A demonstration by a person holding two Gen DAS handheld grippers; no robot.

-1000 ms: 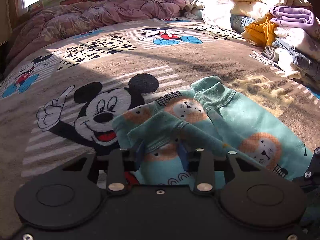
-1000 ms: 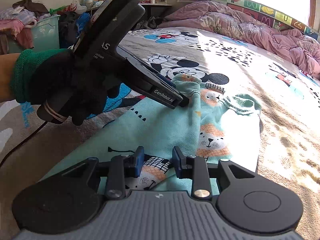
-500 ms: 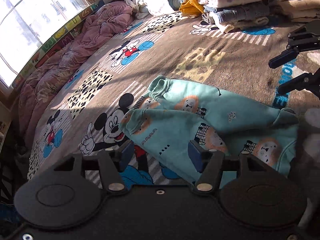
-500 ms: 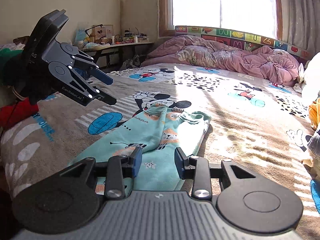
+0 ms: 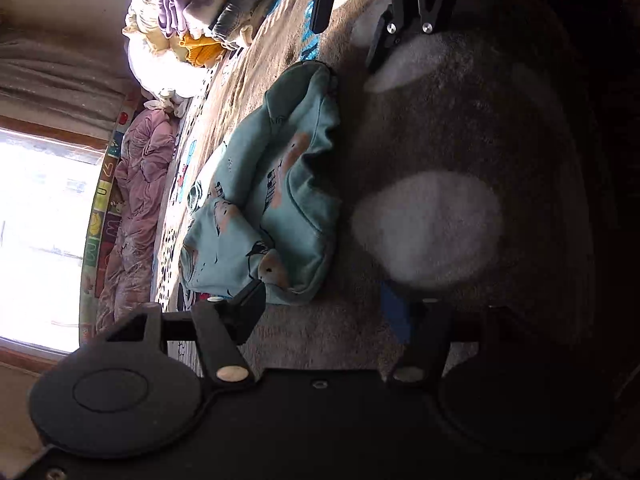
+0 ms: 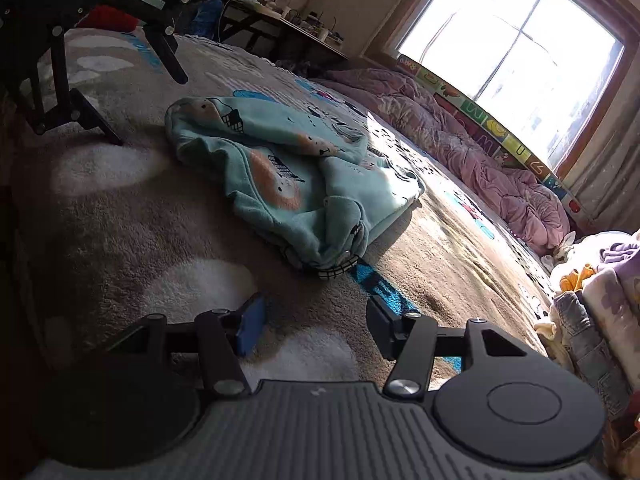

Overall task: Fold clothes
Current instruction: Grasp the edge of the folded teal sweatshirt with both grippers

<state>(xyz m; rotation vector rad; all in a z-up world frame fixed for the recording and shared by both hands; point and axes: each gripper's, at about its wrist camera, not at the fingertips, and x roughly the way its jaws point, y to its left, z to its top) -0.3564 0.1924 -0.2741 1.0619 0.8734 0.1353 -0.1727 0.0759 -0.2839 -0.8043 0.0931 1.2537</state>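
The teal printed sweatshirt [image 6: 292, 168] lies loosely folded on the brown Mickey Mouse blanket [image 6: 120, 220] that covers the bed. In the right wrist view its long axis runs from the far left, near the left gripper [image 6: 148, 100], toward the near right, ending in a bunched, ribbed edge just ahead of the right gripper [image 6: 316, 326]. In the left wrist view, which is rolled on its side, the sweatshirt [image 5: 272, 192] stretches away from the left gripper [image 5: 324, 312] toward the right gripper [image 5: 348, 40] at the top.

A stack of folded clothes [image 6: 600, 300] sits at the right edge of the bed, and a pink quilt [image 6: 460, 140] lies under the window [image 6: 520, 40].

A second ago each gripper had sweatshirt fabric between its fingers; now both have let go and drawn back to the bed's near edge. The jaws of both grippers stand apart and are opening, with only blanket between them.
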